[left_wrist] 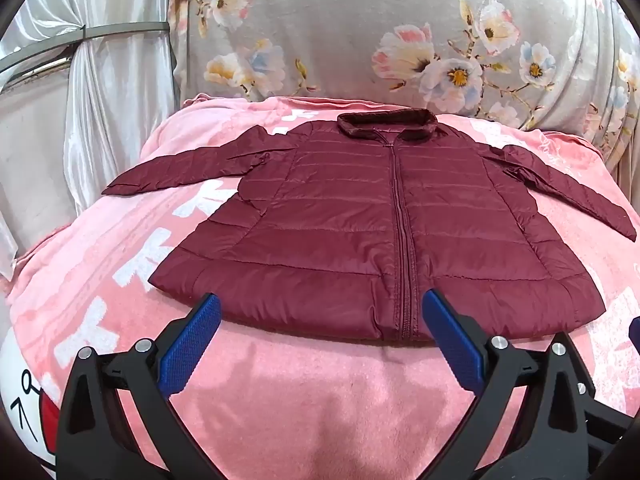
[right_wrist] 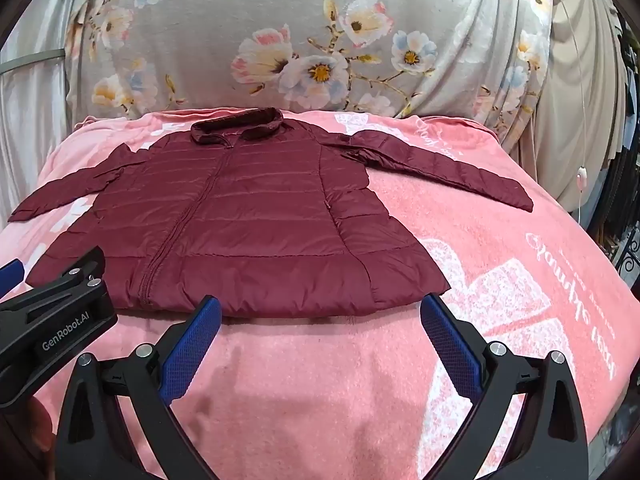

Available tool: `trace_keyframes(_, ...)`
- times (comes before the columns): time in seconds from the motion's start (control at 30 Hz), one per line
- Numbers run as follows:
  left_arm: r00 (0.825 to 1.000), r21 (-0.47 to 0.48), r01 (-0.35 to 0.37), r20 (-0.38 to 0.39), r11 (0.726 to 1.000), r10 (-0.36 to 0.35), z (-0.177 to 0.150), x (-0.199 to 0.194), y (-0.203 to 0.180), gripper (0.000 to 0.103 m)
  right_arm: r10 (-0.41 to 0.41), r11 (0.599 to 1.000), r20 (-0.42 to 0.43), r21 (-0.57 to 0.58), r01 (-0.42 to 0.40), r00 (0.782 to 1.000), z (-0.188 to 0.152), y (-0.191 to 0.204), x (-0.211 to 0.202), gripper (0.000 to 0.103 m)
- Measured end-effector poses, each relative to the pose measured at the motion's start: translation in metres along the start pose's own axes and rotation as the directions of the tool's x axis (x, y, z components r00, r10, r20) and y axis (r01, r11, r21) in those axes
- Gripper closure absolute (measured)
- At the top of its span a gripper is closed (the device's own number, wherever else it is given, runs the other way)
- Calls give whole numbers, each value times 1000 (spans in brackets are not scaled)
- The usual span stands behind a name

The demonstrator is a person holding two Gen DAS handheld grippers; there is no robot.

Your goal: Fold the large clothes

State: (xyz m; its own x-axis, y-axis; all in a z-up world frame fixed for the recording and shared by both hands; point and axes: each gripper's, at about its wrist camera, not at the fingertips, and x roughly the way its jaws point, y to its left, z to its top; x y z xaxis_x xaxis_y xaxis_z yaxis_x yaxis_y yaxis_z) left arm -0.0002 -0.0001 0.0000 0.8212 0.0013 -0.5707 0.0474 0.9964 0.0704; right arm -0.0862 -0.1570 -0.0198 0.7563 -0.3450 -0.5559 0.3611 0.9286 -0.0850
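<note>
Maroon and quilted, the jacket [left_wrist: 360,224] lies front up and zipped, spread flat just ahead of both grippers, collar at the far end and hem nearest them. Its sleeves [right_wrist: 444,168] stretch out to either side, which suggests it has been laid out ready for a first fold. The left gripper [left_wrist: 320,312] hovers over the hem near the zipper [left_wrist: 404,240], jaws wide and empty. The right gripper [right_wrist: 320,312] hangs over the hem's right half, equally wide, gripping nothing. Neither touches the fabric. Under the jacket lies a pink blanket [right_wrist: 500,240], and beyond it hangs a flowered cloth [left_wrist: 360,40].
</note>
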Motion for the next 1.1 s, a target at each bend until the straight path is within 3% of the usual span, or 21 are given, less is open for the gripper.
trace_keyframes(1.1, 1000, 2, 1, -3, 1000, -1, -4, 0, 1, 5, 8, 1000, 7, 8, -8, 1000, -2, 1, -9, 5)
